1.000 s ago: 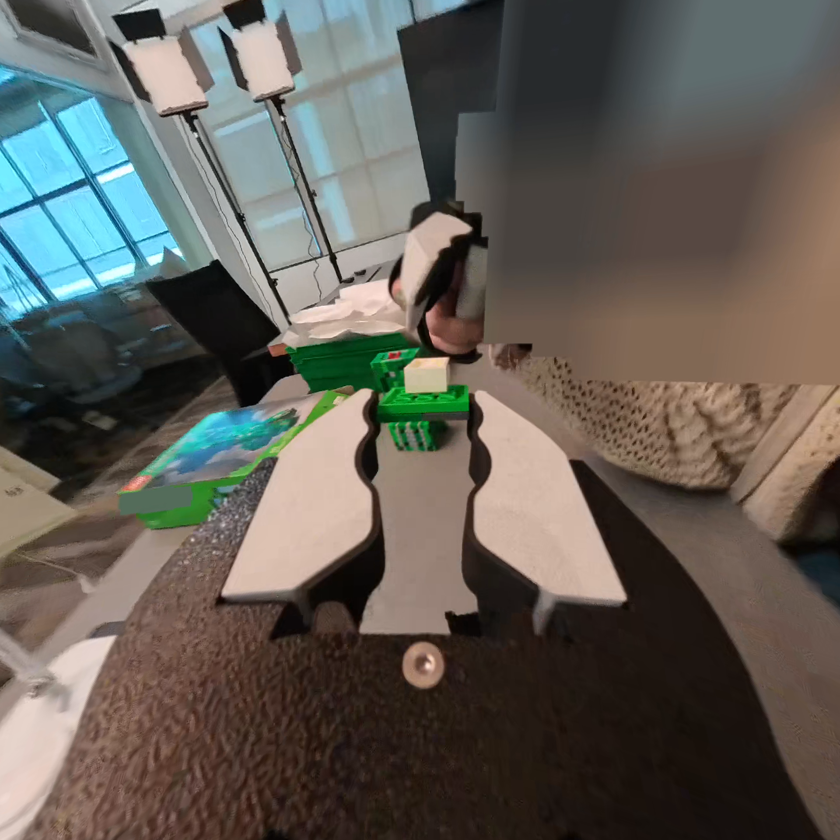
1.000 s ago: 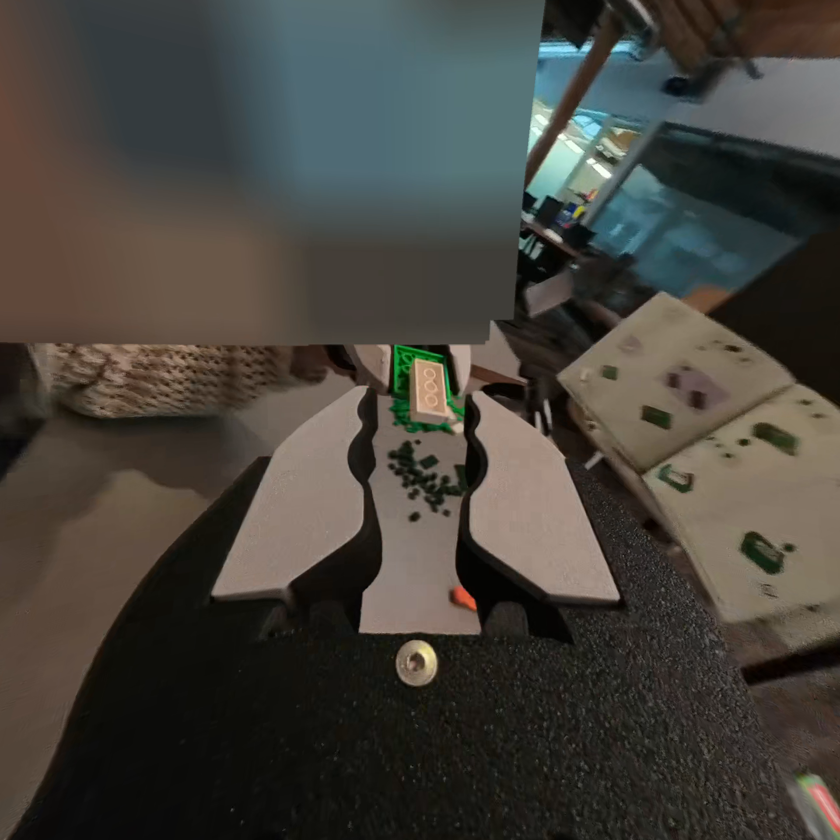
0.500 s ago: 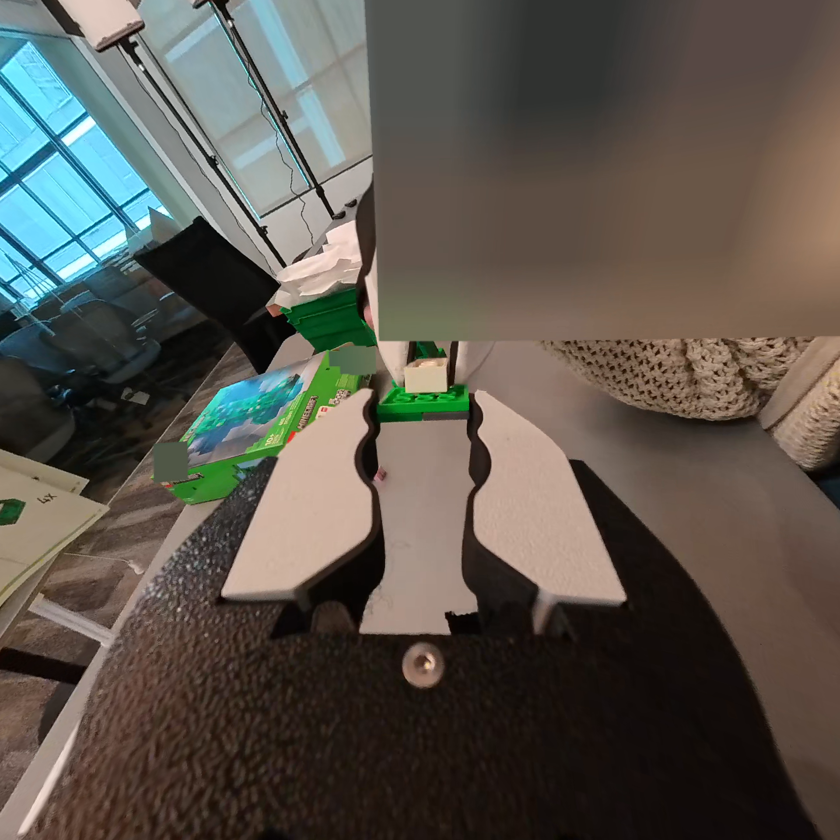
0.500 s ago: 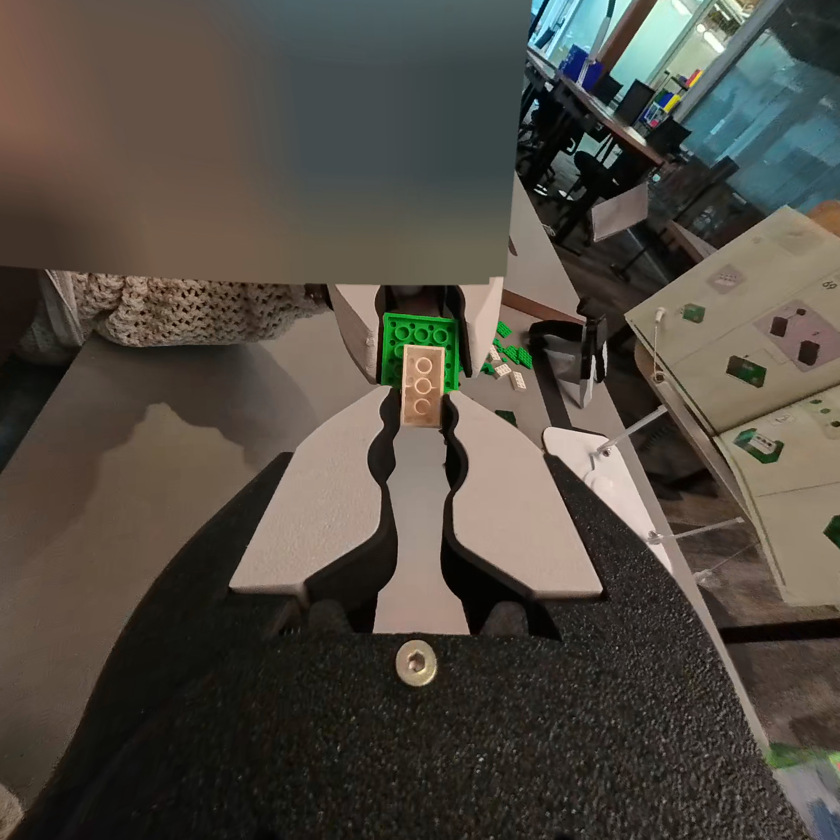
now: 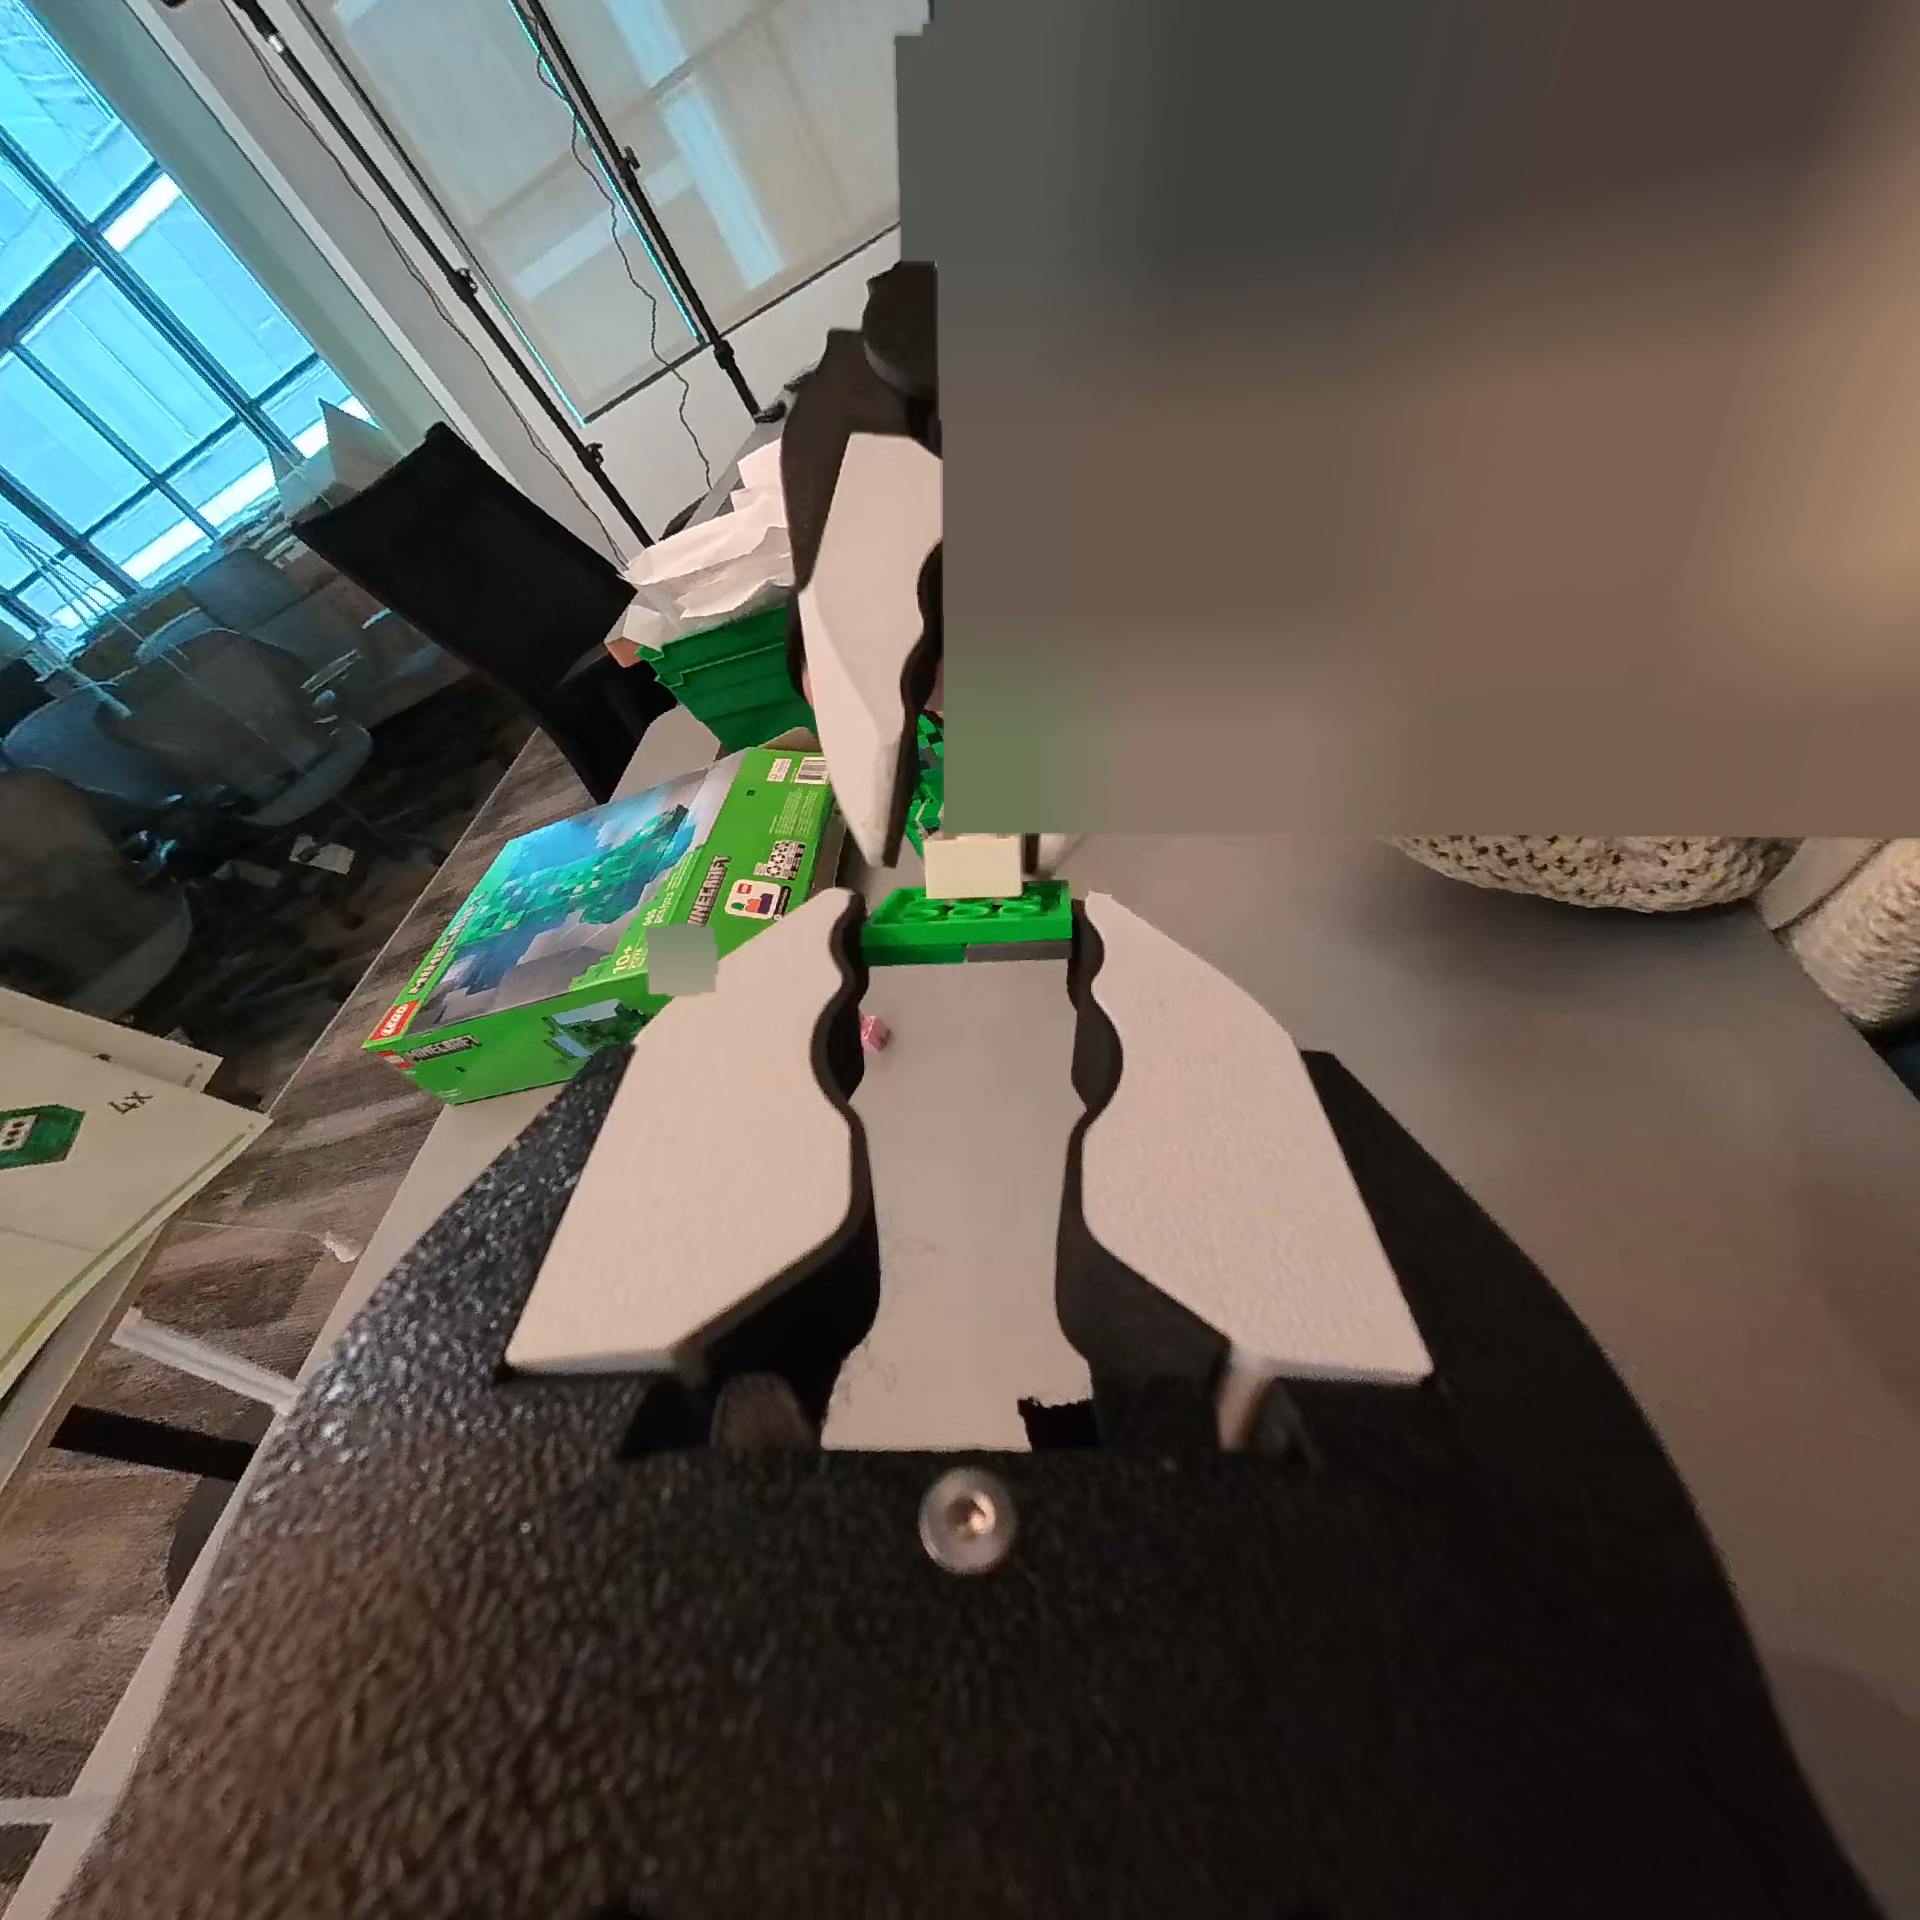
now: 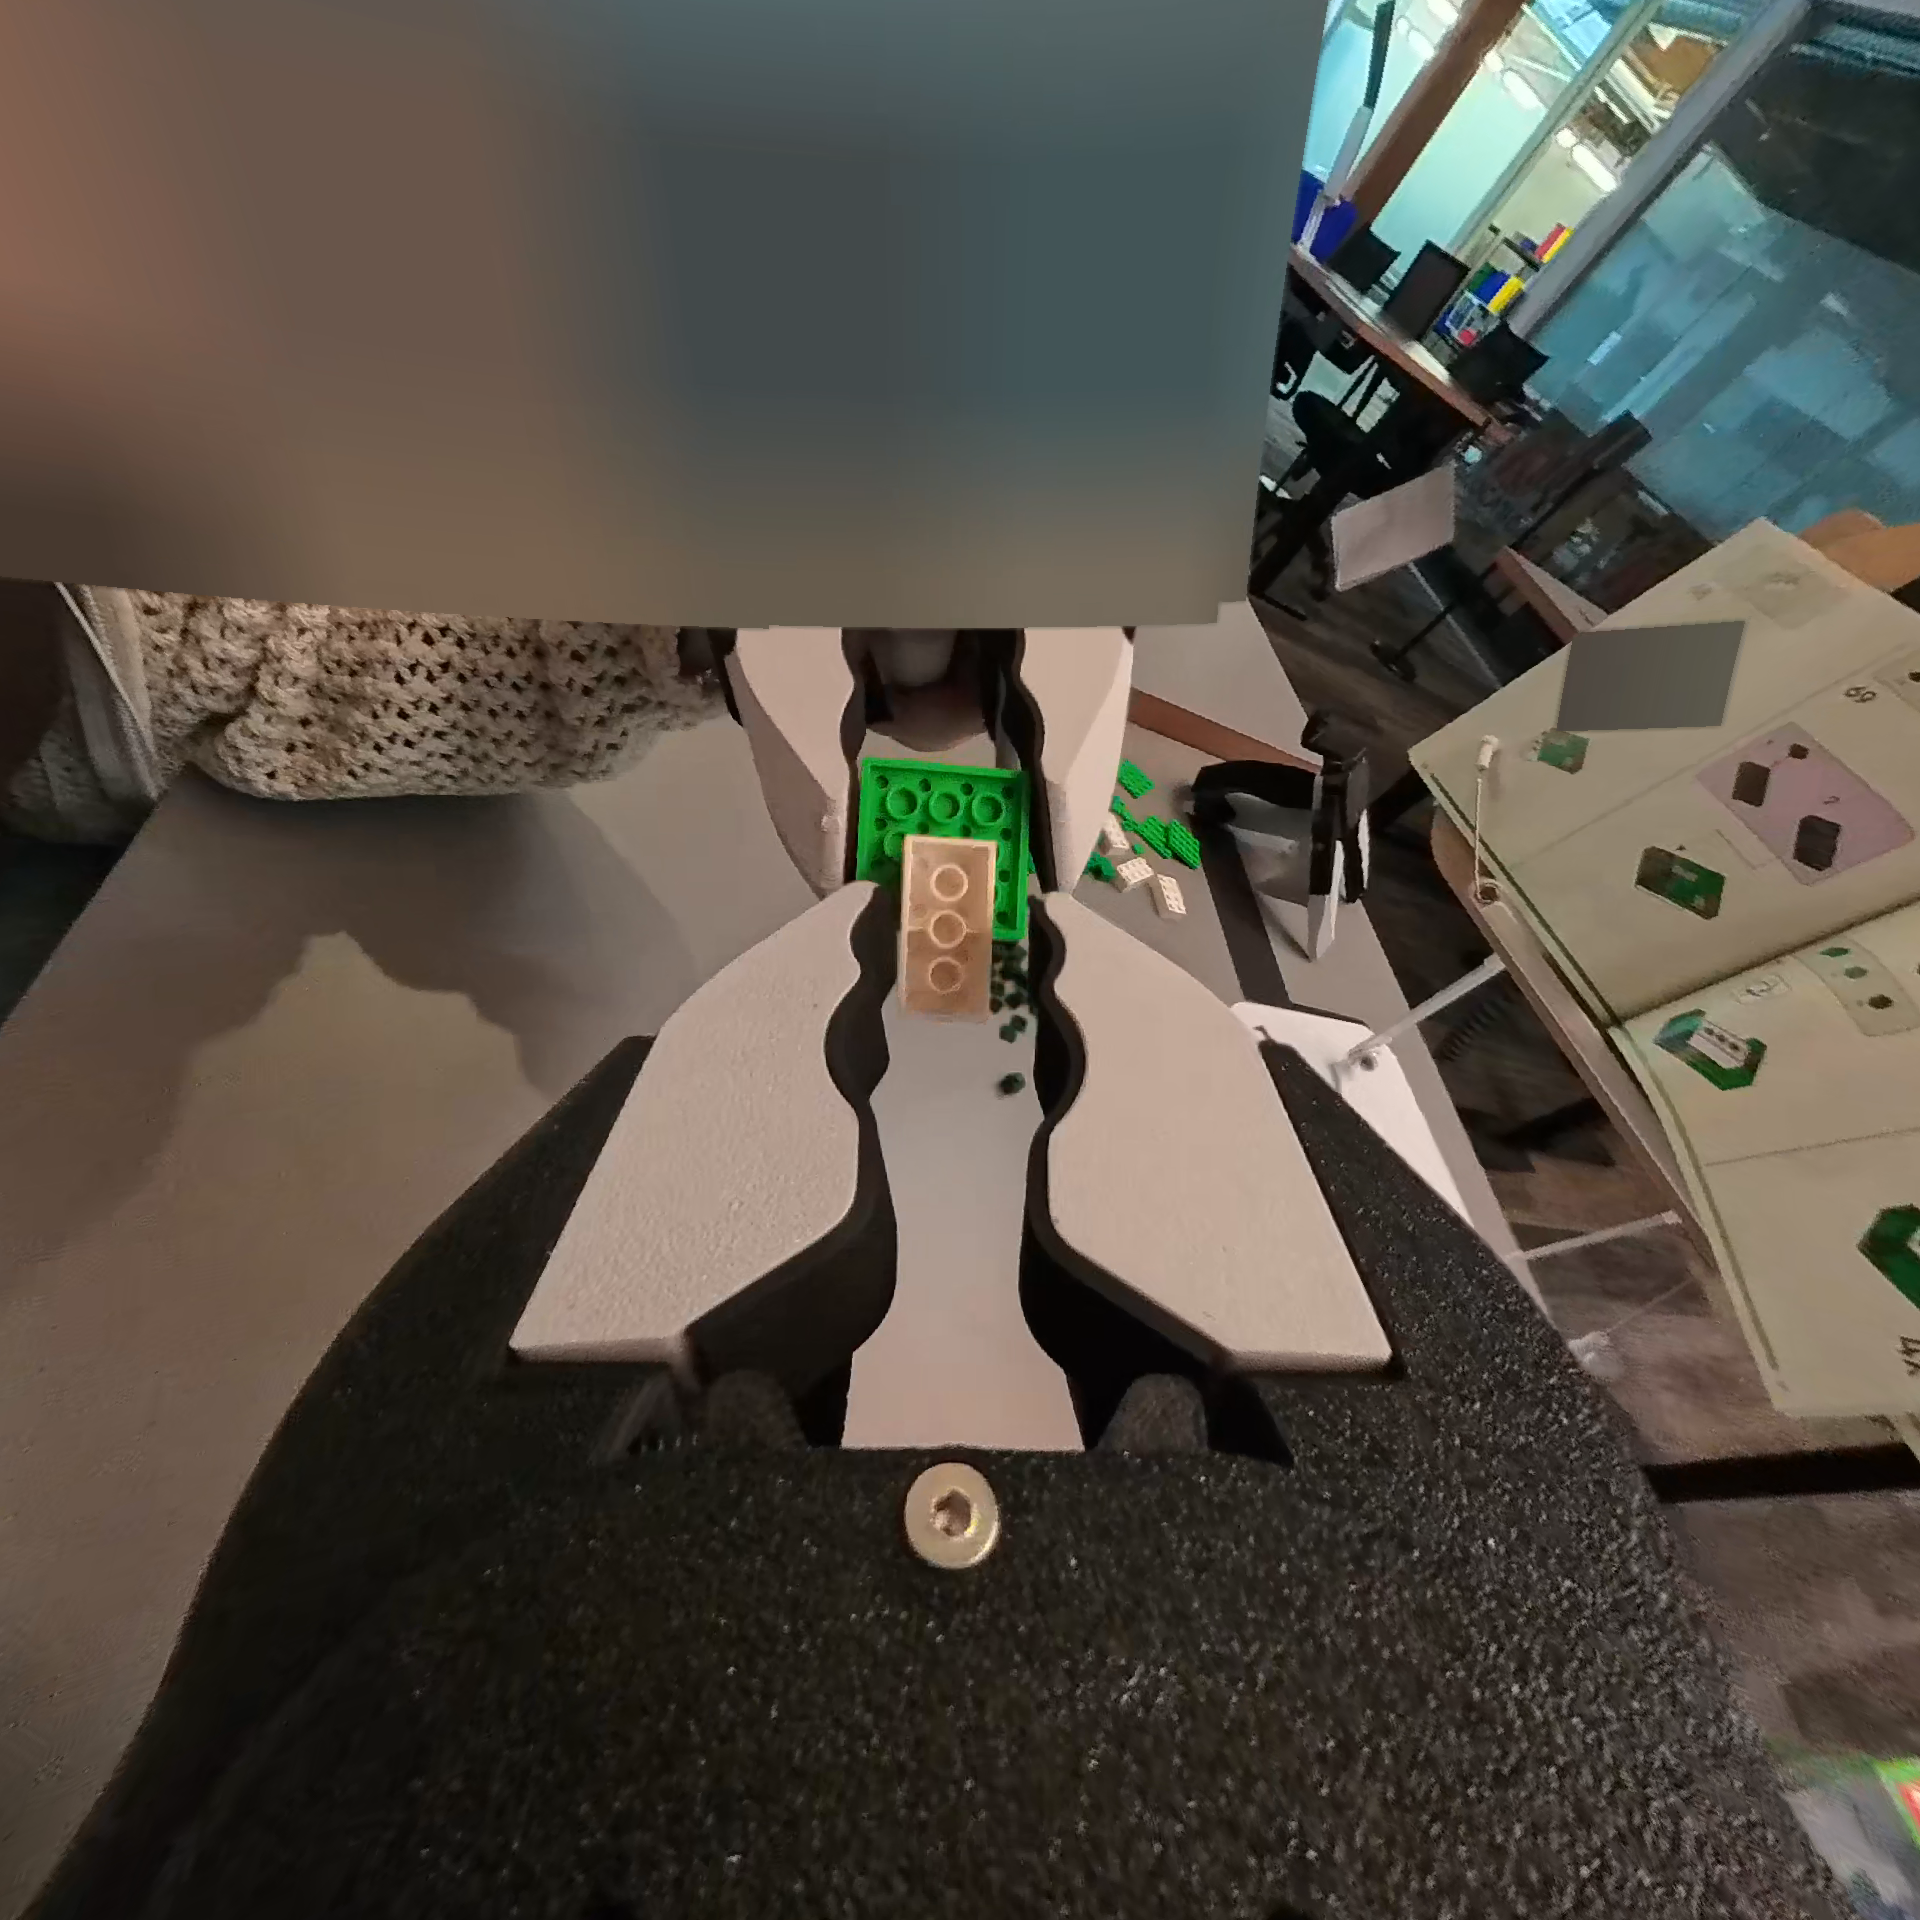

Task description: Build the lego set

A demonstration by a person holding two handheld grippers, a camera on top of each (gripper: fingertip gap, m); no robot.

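Observation:
My left gripper [image 5: 966, 925] is shut on a bright green plate [image 5: 961, 920] with a grey layer under it, held level above the grey table. A white brick [image 5: 971, 864] sits on the plate's far side. My right gripper [image 6: 951, 904] comes down from above; one of its fingers [image 5: 857, 665] shows in the left wrist view. Its jaws stand narrowly apart around the white brick [image 6: 945, 935], with a small gap on each side. The brick's hollow face with three rings faces that camera. The green plate [image 6: 935, 805] shows behind it, between the left gripper's fingers [image 6: 790, 800].
A green set box [image 5: 582, 935] lies left on the table [image 5: 1455, 1039], with stacked green trays [image 5: 727, 665] behind it. An open instruction booklet [image 6: 1714, 935] stands on a wire stand. Loose green and white bricks [image 6: 1143, 862], dark green bits [image 6: 1008, 997] and a pink piece [image 5: 878, 1031] lie about. A person's knitted sleeve [image 6: 416, 696] is close. My left and right fingertips are right by each other.
My right gripper came in over the plate and its jaws narrowed from wide open to close around the white brick. My left gripper kept hold of the green plate and shifted toward the box.

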